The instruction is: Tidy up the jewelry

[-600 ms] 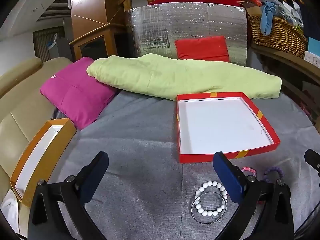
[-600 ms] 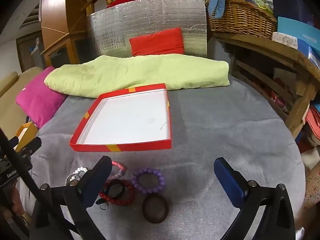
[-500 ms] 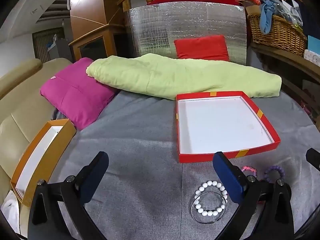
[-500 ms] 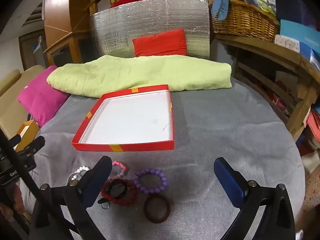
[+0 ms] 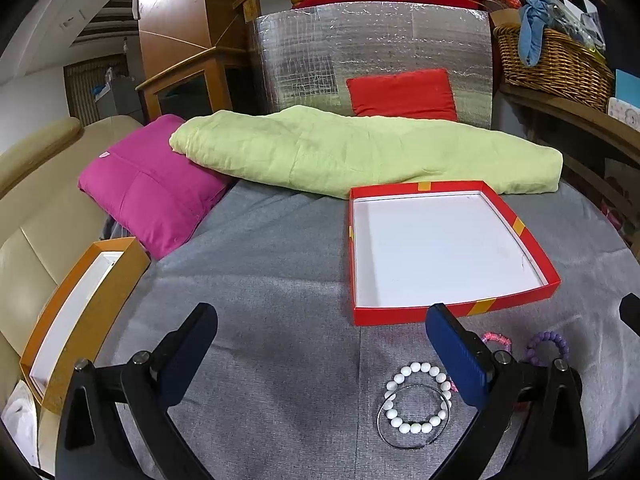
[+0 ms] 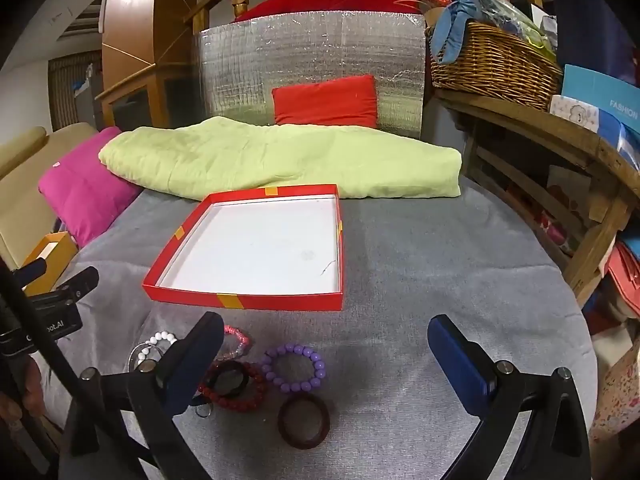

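Observation:
A shallow red box with a white inside [image 5: 516,224] [image 6: 256,300] lies empty on the grey cloth. In front of it lie several bracelets: white beads [image 5: 416,398] [image 6: 160,338] with a thin metal bangle [image 5: 404,440], pink [image 5: 496,338] [image 6: 236,336], purple beads [image 5: 548,344] [image 6: 294,368], red beads [image 6: 236,386] and a dark brown bangle [image 6: 304,420]. My left gripper [image 5: 320,348] is open and empty, left of the white beads. My right gripper [image 6: 326,364] is open and empty, hovering over the purple and brown bracelets.
A green quilt [image 5: 360,152], a magenta cushion [image 5: 148,192] and a red cushion [image 5: 400,92] lie behind the red box. An orange box [image 5: 80,320] sits at the left edge. A wicker basket [image 6: 492,60] stands on a wooden shelf at right.
Both grippers have drifted slightly forward and up toward the red box; the right view shifted a little to the left. Nothing was grasped or moved.

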A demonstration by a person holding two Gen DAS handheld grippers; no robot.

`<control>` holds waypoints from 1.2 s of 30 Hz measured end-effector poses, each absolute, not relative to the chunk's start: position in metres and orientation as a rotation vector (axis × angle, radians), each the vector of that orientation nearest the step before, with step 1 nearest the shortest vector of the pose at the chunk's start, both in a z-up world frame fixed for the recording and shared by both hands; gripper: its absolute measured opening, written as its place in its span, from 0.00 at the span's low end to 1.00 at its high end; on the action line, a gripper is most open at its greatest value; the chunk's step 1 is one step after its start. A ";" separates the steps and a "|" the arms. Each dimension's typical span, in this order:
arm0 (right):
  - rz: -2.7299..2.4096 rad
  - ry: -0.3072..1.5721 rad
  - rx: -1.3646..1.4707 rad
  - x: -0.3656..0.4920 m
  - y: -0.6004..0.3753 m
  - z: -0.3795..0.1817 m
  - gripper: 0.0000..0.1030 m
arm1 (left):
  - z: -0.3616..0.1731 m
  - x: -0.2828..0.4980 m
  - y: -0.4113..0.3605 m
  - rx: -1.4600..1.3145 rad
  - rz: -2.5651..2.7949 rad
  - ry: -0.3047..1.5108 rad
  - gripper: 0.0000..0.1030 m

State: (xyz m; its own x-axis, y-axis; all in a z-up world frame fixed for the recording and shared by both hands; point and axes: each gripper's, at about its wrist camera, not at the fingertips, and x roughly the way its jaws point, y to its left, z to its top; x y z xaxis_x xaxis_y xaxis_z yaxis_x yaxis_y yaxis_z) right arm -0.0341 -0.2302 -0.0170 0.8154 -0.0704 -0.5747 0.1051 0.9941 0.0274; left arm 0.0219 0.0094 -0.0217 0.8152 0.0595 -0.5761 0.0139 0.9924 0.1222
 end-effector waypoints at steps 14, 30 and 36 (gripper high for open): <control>-0.091 0.618 0.067 -0.031 -0.229 -0.020 1.00 | -0.023 0.024 0.010 0.125 0.031 0.627 1.00; -0.080 0.627 0.071 -0.028 -0.228 -0.022 1.00 | -0.025 0.024 0.010 0.127 0.030 0.633 1.00; -0.075 0.628 0.071 -0.027 -0.225 -0.024 1.00 | -0.025 0.024 0.010 0.130 0.031 0.633 1.00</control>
